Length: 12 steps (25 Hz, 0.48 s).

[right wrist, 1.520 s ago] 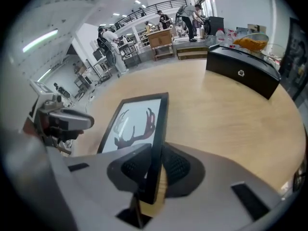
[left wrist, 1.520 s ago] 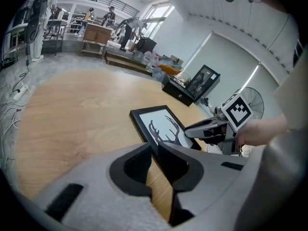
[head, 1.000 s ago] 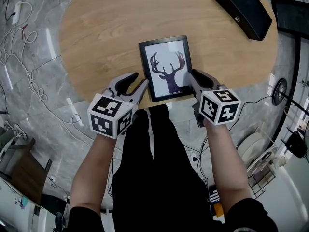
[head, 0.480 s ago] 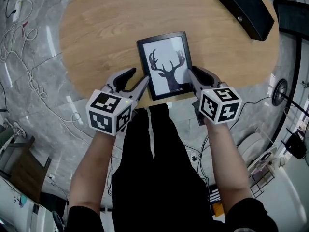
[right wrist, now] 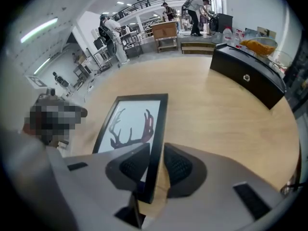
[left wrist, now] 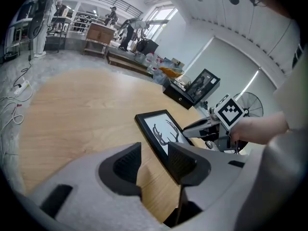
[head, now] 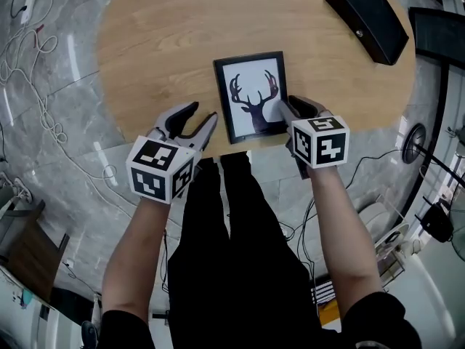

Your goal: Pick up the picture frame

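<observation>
On the wooden desk (head: 160, 42), at the far right corner, a long black box (head: 367, 17); on the grey floor at left, loose white cables (head: 29, 64). Near the desk's front edge, the picture frame (head: 251, 97), black, with a deer-head print. Right gripper (head: 285, 110) astride its right edge, jaws just opened wider, edge between the pads, not squeezed. Left gripper (head: 201, 113) just beside the frame's left edge, spread, just narrowed slightly, only bare desk between.

Head view looks steeply down on the counter (head: 160, 42). Each gripper view looks closely along its jaws; all share the picture frame (head: 251, 97).
</observation>
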Tool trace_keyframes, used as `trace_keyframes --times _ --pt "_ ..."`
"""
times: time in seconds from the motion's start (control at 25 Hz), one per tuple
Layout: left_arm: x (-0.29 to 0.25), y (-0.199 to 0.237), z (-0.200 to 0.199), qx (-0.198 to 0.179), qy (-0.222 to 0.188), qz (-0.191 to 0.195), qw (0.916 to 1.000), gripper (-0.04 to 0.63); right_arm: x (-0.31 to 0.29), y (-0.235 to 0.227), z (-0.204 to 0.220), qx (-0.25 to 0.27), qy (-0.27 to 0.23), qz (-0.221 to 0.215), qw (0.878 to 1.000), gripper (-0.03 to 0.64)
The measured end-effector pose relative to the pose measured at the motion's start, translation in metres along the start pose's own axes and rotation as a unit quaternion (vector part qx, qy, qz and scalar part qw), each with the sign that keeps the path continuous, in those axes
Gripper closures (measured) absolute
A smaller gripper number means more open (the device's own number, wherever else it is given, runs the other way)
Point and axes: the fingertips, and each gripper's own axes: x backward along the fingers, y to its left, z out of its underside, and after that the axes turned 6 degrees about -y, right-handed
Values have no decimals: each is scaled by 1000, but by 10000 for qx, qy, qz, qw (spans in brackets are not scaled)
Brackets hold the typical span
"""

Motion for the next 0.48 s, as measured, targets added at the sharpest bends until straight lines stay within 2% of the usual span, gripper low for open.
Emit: trace_keyframes --times 0.16,0.36,0.4,0.48 --pt "9 5 1 -96 -65 -120 9999 410 -9 0 -6 27 233 -76 9997 497" --pt "14 7 5 -187 -123 -286 9993 376 -12 2 -8 690 393 -87 9968 506" --pt "14 6 8 -164 -116 -291 9994 369 -13 4 -8 687 364 -150 9969 509" --pt "13 2 11 -104 -87 -288 9995 349 -12 4 -10 341 277 -353 9984 534"
